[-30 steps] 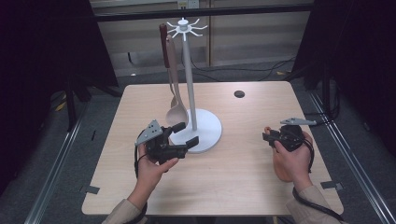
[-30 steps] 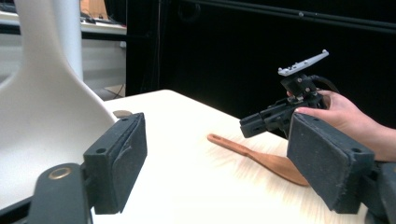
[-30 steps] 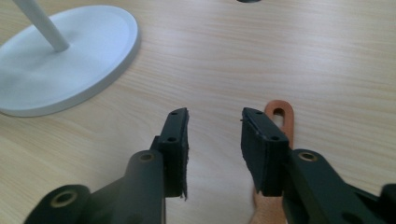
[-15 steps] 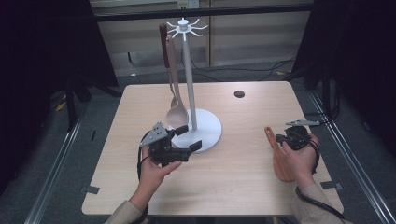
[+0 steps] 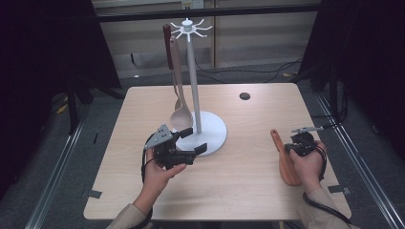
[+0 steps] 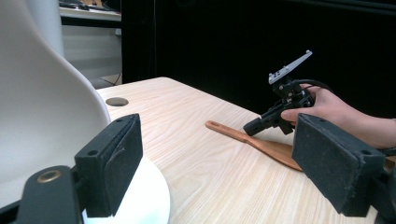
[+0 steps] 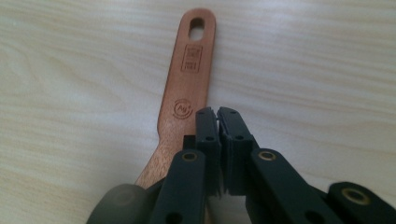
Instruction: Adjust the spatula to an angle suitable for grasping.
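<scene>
Your right gripper (image 7: 217,112) has just been closing and now sits pressed together with nothing between, above the wooden spatula (image 5: 285,160) at lower right of the high view. Your left gripper (image 5: 196,138) gapes beside the white rack base (image 5: 215,133). Reopen first, or you'll only nudge the handle.

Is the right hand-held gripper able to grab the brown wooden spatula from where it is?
Probably yes. The right hand-held gripper hovers right at the wooden spatula handle with nothing between, but its jaws are shut and must open first.
</scene>
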The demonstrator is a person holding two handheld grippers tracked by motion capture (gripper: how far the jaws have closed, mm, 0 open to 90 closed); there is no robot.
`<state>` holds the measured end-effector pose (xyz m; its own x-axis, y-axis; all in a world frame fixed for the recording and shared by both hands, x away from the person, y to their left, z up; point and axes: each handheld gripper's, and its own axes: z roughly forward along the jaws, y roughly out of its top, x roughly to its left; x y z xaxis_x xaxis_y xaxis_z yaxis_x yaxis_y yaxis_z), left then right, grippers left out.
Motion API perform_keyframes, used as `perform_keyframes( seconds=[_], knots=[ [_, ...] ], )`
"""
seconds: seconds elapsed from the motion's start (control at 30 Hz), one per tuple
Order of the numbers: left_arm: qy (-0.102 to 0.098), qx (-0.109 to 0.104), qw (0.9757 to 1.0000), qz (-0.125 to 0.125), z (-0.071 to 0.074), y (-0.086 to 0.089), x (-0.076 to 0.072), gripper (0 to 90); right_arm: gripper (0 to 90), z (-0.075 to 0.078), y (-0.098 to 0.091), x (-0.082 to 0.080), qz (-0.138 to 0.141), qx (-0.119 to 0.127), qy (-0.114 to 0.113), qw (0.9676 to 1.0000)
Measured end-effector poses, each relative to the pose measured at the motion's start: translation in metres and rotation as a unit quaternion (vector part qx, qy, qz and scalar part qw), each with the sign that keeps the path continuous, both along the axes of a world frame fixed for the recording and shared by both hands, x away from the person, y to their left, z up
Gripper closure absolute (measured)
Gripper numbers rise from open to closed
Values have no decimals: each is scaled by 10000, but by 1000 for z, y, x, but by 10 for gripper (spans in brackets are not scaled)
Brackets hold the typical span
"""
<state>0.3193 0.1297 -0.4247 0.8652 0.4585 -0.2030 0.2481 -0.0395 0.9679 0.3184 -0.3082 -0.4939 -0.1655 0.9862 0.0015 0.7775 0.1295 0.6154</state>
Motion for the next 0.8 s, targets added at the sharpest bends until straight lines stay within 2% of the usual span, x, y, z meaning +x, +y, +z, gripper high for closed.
perform_keyframes(
  seconds=[0.03, 0.13, 0.2, 0.23, 0.27, 0.3, 0.37, 0.47, 0.5, 0.53, 0.57, 0.67, 0.73, 0.8],
  knots=[
    [-48, 89, 9999, -45, 0, 1, 1, 164, 879, -1, 1, 0, 37, 41, -23, 10000],
    [-81, 105, 9999, -83, 0, 0, 2, 164, 867, -1, 4, -1, 191, 133, -30, 9997],
    [-29, 33, 10000, -56, 0, -2, 2, 164, 864, -1, 6, -1, 249, 153, -22, 9996],
    [-80, 109, 9999, -87, 0, -2, 3, 164, 858, -1, 8, -1, 300, 162, -26, 9994],
    [-39, 54, 9999, -80, 0, -3, 2, 164, 854, -1, 9, -1, 324, 195, -18, 9993],
    [-65, 112, 9999, -101, 0, -3, 2, 164, 851, -1, 11, -2, 368, 236, -11, 9990],
    [-91, 144, 9998, -112, 0, -4, 2, 164, 853, -1, 14, -3, 444, 234, 8, 9987],
    [-58, 83, 9998, -160, 0, -5, 2, 164, 856, -1, 19, -3, 602, 226, 22, 9979],
    [-59, 130, 9998, -157, 0, -4, 3, 164, 856, 0, 21, -3, 645, 218, 35, 9977],
    [-24, 54, 9999, -115, -1, -5, 2, 164, 856, 0, 22, -3, 679, 220, 40, 9974],
    [-49, 118, 9999, -100, -1, -4, 3, 164, 856, 0, 23, -3, 715, 222, 35, 9972],
    [-44, 98, 9999, -96, 0, -4, 3, 164, 856, 0, 25, -3, 815, 248, 46, 9964],
    [-87, 109, 9998, -104, 1, -4, 2, 164, 829, 1, 26, -4, 827, 220, 79, 9963],
    [-131, 141, 9998, -89, 3, -3, 1, 164, 769, 1, 27, -3, 846, 280, -38, 9960]
  ],
)
